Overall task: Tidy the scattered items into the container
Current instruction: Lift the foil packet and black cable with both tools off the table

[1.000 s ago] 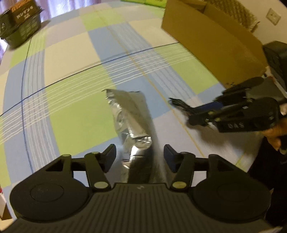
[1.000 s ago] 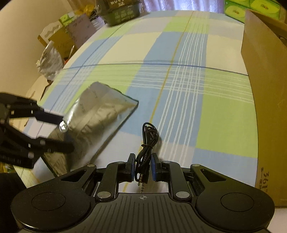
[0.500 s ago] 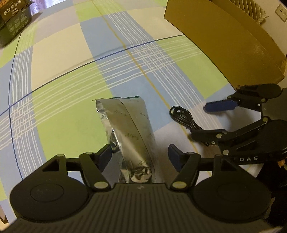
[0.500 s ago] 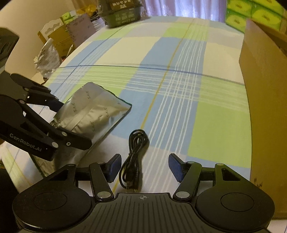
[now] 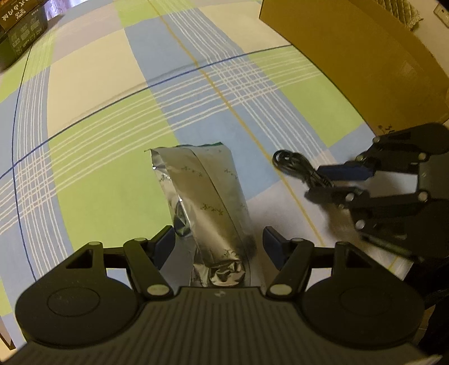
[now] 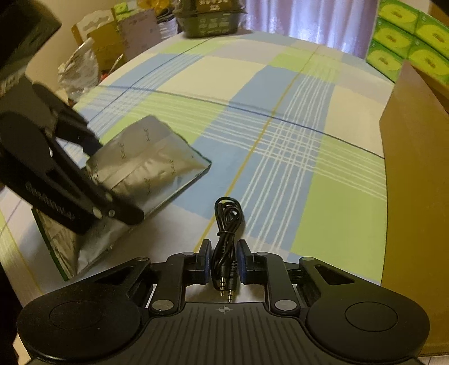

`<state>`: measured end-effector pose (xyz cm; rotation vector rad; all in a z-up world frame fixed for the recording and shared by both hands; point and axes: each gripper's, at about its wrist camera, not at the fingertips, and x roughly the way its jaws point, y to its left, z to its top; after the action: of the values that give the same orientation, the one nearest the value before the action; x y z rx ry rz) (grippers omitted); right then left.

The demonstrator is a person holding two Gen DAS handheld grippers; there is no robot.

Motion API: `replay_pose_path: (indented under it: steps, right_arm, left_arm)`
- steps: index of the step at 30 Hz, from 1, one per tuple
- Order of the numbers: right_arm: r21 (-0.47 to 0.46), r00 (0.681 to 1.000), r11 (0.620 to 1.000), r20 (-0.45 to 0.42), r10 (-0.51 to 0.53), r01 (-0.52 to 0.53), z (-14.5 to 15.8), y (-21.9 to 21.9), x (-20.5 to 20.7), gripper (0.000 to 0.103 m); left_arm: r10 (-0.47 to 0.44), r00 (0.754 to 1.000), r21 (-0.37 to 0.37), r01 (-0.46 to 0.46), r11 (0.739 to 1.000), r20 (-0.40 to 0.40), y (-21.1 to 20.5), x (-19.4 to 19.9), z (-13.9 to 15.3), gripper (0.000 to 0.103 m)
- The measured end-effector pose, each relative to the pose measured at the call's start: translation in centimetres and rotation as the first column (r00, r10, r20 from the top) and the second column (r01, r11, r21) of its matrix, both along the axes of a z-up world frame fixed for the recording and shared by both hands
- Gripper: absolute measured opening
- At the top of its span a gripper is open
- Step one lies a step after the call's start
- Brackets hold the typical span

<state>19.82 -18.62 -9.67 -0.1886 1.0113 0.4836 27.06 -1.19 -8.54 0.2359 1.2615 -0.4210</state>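
A silver foil pouch [image 5: 207,196] lies on the checked tablecloth [image 5: 106,157]. My left gripper [image 5: 219,243] is open, one finger on each side of the pouch's near end. From the right wrist view the same pouch [image 6: 146,165] shows with the left gripper [image 6: 112,179] straddling it. To the right lies a coiled black audio cable [image 6: 227,221], its two plugs pointing at the camera. My right gripper [image 6: 224,261] has its blue pads pressed against the cable's sides. A tall brown cardboard box [image 5: 350,56] stands at the right; its inside is hidden.
A dark printed box [image 6: 210,16] sits at the table's far edge. Green tissue boxes [image 6: 407,36] are stacked behind the cardboard box [image 6: 415,196]. A crumpled foil bag [image 6: 78,67] and cardboard clutter lie beyond the left table edge.
The right gripper held the cable one second ago, opened half a second ago, and has now shut on it again. The left gripper has moved further along the pouch, still open.
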Motion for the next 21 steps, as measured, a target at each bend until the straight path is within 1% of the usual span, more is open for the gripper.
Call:
replay_pose_path:
  steps: [2,4,6,8,9,10,11,14,17,21]
  right_arm:
    - [0.01,1.0,1.0,-0.005,-0.008,0.008,0.1,-0.1,0.1,0.021]
    - [0.019,1.0,1.0,-0.007,-0.011,0.011,0.2,-0.1,0.2,0.021]
    - [0.03,1.0,0.999,-0.009,-0.013,0.014,0.3,-0.2,0.2,0.021]
    - [0.04,1.0,0.999,-0.014,-0.021,0.022,0.4,-0.4,0.3,0.02]
    - [0.045,1.0,0.999,-0.016,-0.025,0.026,0.4,-0.4,0.3,0.017]
    - [0.051,0.999,0.998,-0.017,-0.029,0.03,0.5,-0.6,0.3,0.017]
    - [0.058,0.999,0.998,-0.017,-0.033,0.034,0.6,-0.7,0.3,0.017]
    - [0.063,0.999,0.997,-0.015,-0.036,0.037,0.7,-0.8,0.2,0.017]
    - [0.064,0.999,0.997,-0.025,-0.029,0.031,0.6,-0.8,0.2,0.017]
    - [0.054,0.999,0.998,-0.042,-0.032,0.034,0.2,-1.0,0.5,0.017]
  left_arm:
    - [0.002,1.0,0.008,-0.002,1.0,-0.01,0.0,0.1,-0.2,0.061]
    - [0.001,1.0,0.024,-0.001,1.0,-0.014,0.0,0.1,-0.4,0.054]
    - [0.027,0.999,-0.007,-0.028,1.0,-0.033,0.4,0.4,-0.5,0.047]
    - [0.036,0.999,-0.013,-0.036,0.999,-0.036,0.5,0.4,-0.4,0.044]
    - [0.037,0.999,-0.015,-0.037,0.999,-0.035,0.6,0.4,-0.3,0.042]
    - [0.034,0.999,-0.016,-0.035,0.999,-0.036,0.6,0.2,-0.2,0.037]
    - [0.028,0.999,-0.016,-0.029,0.999,-0.036,0.5,0.1,0.0,0.036]
    - [-0.002,0.999,0.015,0.002,1.0,-0.034,0.2,-0.4,0.4,0.036]
    - [-0.021,0.998,0.03,0.023,0.999,-0.06,0.0,-0.5,0.2,0.036]
    - [-0.022,0.998,0.037,0.025,0.999,-0.066,-0.3,-0.1,-0.1,0.041]
